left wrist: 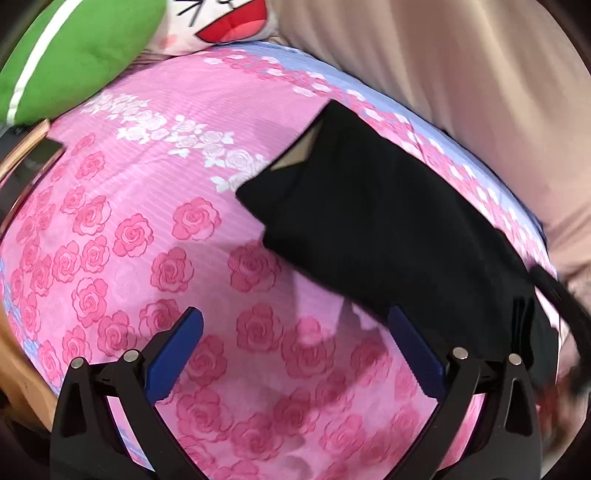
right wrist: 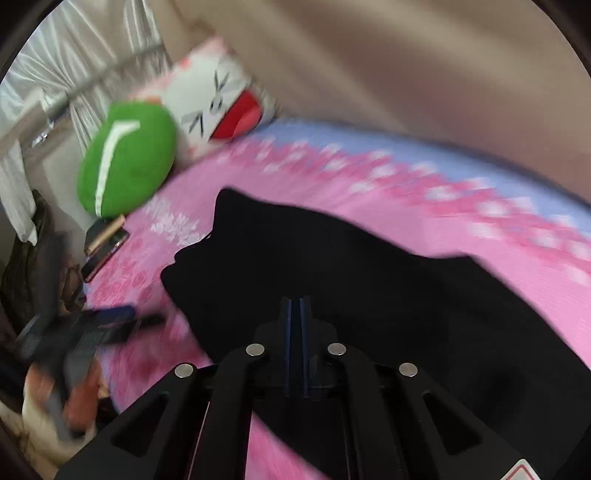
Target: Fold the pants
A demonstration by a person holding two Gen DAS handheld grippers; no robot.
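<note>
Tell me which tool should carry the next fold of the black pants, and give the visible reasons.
Right, probably. The right tool is shut over the black fabric pants, though a grip isn't confirmable. The left tool is open over the pink rose-print bedsheet, one finger at the pants' edge, holding nothing.

no legible txt, labels or nos.

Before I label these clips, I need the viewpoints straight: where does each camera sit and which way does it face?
Left wrist: rides the left tongs, looking down over the pink sheet at the pants; its open blue fingers show.
Right wrist: rides the right tongs, low over the pants, facing the pillows; its shut fingers show.
Shared: pants, sheet, green pillow, face pillow.
</note>
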